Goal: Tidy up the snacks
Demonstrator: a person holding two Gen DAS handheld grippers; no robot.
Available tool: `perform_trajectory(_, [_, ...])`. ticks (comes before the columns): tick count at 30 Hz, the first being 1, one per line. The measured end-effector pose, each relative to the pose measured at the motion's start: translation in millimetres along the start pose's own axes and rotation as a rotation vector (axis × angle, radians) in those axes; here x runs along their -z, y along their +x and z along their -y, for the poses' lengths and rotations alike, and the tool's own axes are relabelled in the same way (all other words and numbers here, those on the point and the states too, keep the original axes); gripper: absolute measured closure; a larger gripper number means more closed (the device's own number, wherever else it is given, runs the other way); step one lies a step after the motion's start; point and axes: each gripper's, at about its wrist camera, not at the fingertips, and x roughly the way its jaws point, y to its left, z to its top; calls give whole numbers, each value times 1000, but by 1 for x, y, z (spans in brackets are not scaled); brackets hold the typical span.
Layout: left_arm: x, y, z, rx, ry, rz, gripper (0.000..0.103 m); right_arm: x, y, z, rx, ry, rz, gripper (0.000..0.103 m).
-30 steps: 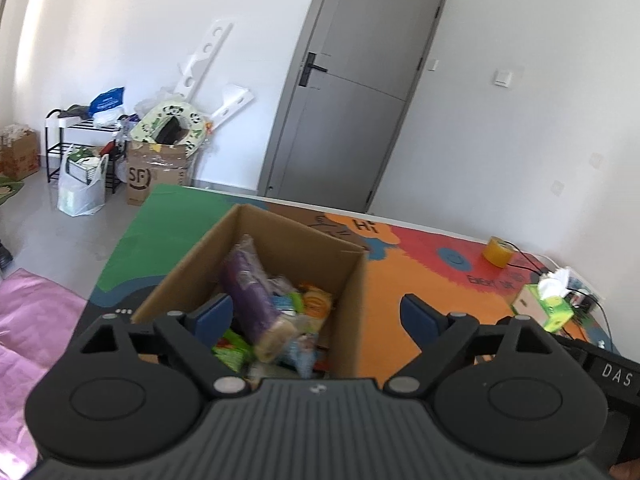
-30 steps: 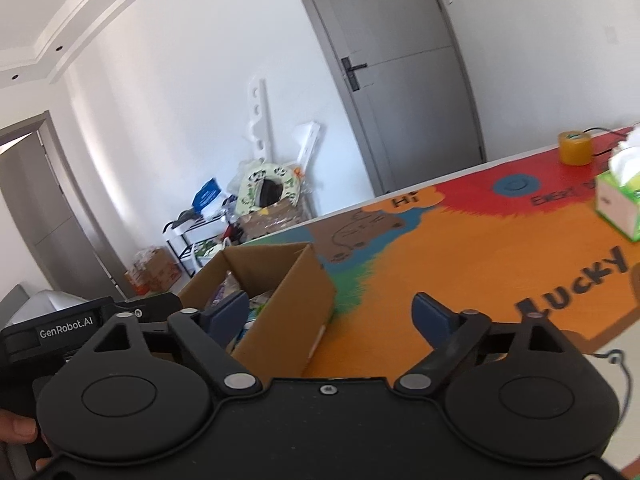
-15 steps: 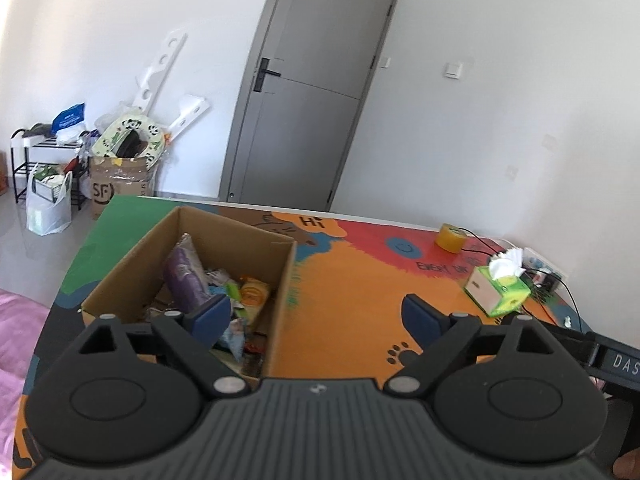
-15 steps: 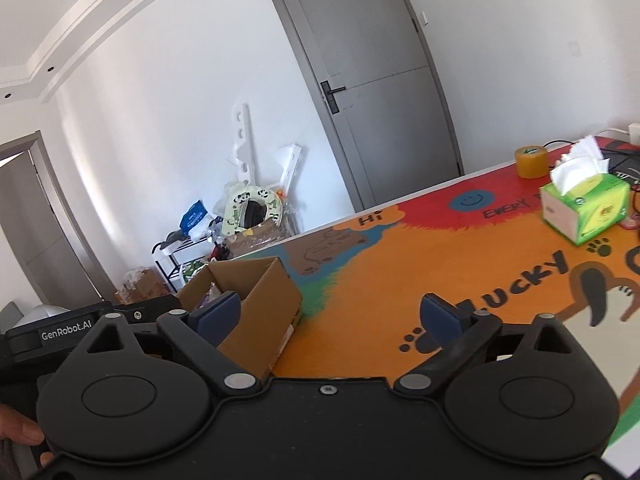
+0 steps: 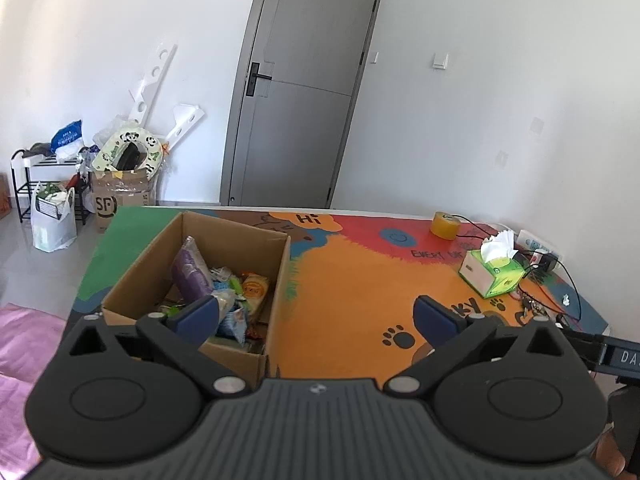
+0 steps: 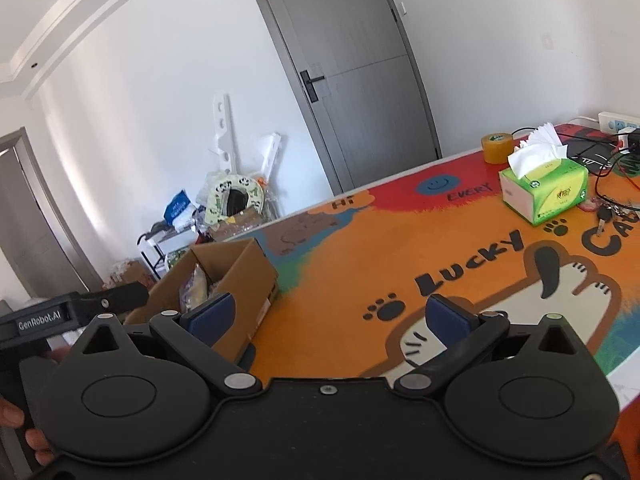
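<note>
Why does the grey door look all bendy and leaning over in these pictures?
Both wrist cameras use a fisheye lens, which curves straight lines near the edges. In the left wrist view the door leans right; in the right wrist view the same door leans left and the ceiling trim bows. Daylight is bright and even, with a soft sheen on the table, and nothing looks blurred.

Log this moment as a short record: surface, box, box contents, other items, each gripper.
surface: colourful cartoon mat
box: open cardboard box at the mat's left end
contents: snack packets, among them a purple packet standing tilted
other items: green tissue box, tape roll, keys, cables
left gripper: jaws opening, nothing between them
right gripper: open, empty
</note>
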Motion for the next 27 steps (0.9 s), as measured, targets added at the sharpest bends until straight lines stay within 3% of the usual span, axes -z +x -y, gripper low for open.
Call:
perform_trajectory(11, [1, -10, -7, -41, 26, -23, 0, -6, -10, -13, 8, -46, -58, 0])
perform_trajectory(27, [2, -22, -9, -71, 66, -38, 0, -8, -18, -24, -10, -81, -60, 0])
